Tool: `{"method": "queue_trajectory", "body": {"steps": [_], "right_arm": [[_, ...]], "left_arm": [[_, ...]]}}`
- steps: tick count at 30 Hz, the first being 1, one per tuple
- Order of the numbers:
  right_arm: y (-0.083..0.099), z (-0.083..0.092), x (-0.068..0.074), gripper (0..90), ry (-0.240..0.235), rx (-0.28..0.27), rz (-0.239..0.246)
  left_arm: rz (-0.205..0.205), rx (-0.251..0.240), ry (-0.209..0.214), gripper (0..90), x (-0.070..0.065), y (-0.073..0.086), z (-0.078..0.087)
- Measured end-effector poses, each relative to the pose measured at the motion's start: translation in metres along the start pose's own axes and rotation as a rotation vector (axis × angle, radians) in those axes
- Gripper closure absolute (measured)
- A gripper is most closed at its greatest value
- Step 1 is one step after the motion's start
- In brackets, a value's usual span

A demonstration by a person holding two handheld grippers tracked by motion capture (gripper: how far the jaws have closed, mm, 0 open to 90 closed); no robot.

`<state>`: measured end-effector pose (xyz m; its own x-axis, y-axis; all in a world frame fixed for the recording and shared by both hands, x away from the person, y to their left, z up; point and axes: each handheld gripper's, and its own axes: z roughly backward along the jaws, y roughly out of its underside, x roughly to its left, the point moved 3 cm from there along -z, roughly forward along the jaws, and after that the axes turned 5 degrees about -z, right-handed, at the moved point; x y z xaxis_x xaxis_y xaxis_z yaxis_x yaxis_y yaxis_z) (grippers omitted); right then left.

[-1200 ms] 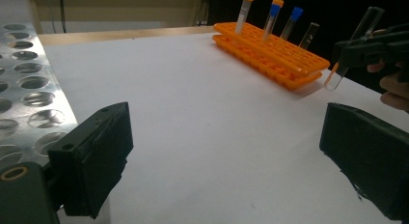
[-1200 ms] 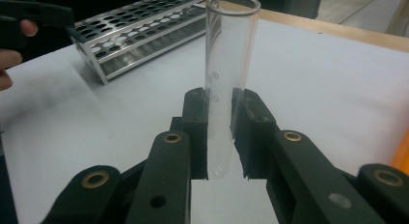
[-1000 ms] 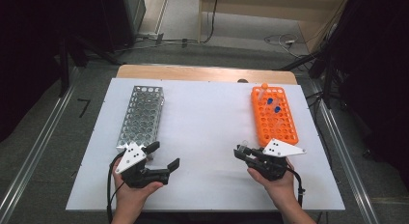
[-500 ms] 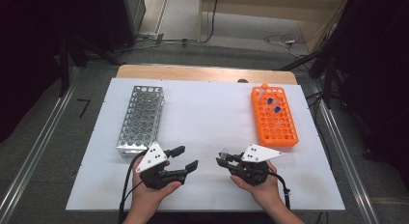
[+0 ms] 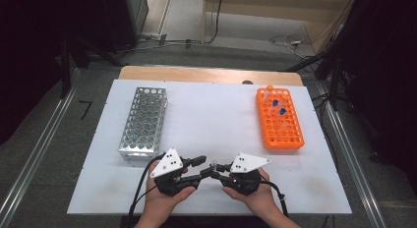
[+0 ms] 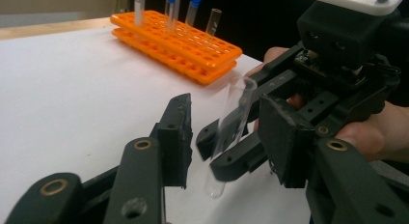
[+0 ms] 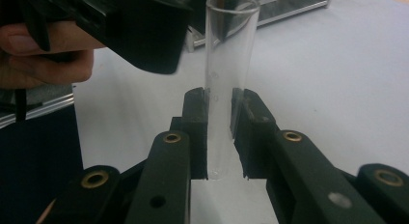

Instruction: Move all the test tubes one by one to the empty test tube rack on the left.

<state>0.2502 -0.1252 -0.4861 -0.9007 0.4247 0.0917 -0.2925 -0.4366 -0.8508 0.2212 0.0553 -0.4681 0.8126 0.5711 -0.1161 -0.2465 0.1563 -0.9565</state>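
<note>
A clear, empty, uncapped glass test tube (image 7: 226,84) is standing roughly upright, open mouth up and rounded bottom down, and is being held around its lower half between the two black jaws of the right gripper (image 7: 219,137). In the left gripper view the test tube (image 6: 230,132) is leaning slightly and hanging clear above the white bench (image 6: 72,89), its rounded tip free. In the high view it is showing as a small pale glint (image 5: 213,164) near the front edge of the bench.
</note>
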Motion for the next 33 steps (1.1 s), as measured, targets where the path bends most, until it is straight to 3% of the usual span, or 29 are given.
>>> {"method": "queue_trajectory", "body": {"steps": [10,19,23,33], "right_arm": [[-0.001,-0.004,0.011,74.0,-0.052,0.011,0.027],[-0.001,-0.003,0.012,74.0,-0.055,0.016,0.023],[-0.001,-0.003,0.013,74.0,-0.054,0.015,0.027],[-0.003,-0.001,0.013,74.0,-0.054,0.006,0.019]], "left_arm": [[-0.013,0.031,0.022,72.8,-0.006,0.003,-0.008],[-0.019,0.037,0.009,73.9,-0.008,0.004,-0.009],[-0.014,0.039,0.001,69.4,-0.008,0.004,-0.009],[-0.025,0.024,0.000,75.6,-0.009,0.002,-0.007]]}}
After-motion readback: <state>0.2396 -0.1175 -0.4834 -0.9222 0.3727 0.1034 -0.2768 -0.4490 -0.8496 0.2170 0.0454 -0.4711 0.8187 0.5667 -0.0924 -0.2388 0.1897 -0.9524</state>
